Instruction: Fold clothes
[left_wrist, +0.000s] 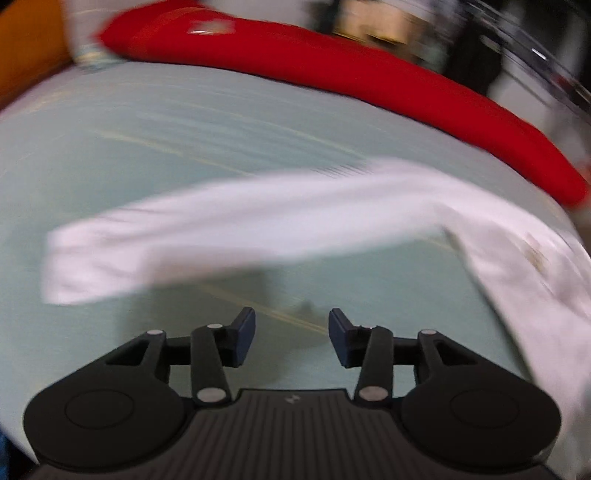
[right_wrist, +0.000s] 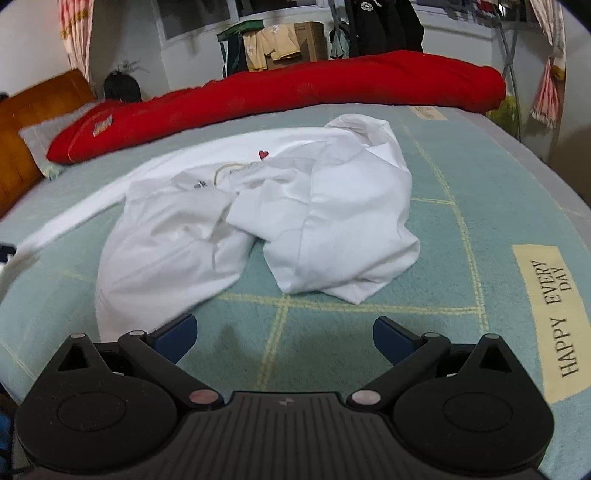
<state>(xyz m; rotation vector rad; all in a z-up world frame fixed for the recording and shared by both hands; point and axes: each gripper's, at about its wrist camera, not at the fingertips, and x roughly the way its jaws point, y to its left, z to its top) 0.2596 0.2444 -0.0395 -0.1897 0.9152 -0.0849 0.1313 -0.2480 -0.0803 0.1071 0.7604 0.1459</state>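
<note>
- White long-sleeved top (right_wrist: 266, 206) lying crumpled mid-bed on the pale green checked bedspread (right_wrist: 480, 206), body bunched into 2 lumps, small red heart (right_wrist: 263, 154) showing on the chest; not folded as it lies.
- 1 sleeve (left_wrist: 221, 221) stretched out long toward the left side, probably drawn out to flatten the garment, though that is only a judgement.
- Left gripper (left_wrist: 291, 334) hovering low over bare bedspread just short of that sleeve, fingers parted, nothing between them.
- Right gripper (right_wrist: 284, 339) hovering near the top's closest hem, fingers spread wide and empty, seemingly placed to take an edge.
- Red bolster-like bedding (right_wrist: 295, 88) along the far edge, well apart from the top, leaving the middle free for folding.
- Left view heavily smeared: sleeve cuff and cloth edges hard to make out.
- Sleeve end cut off at the right view's left border; second sleeve not identifiable within the bunched cloth.
- "HAPPY EVERY DAY" patch (right_wrist: 550, 317) on the right.
</note>
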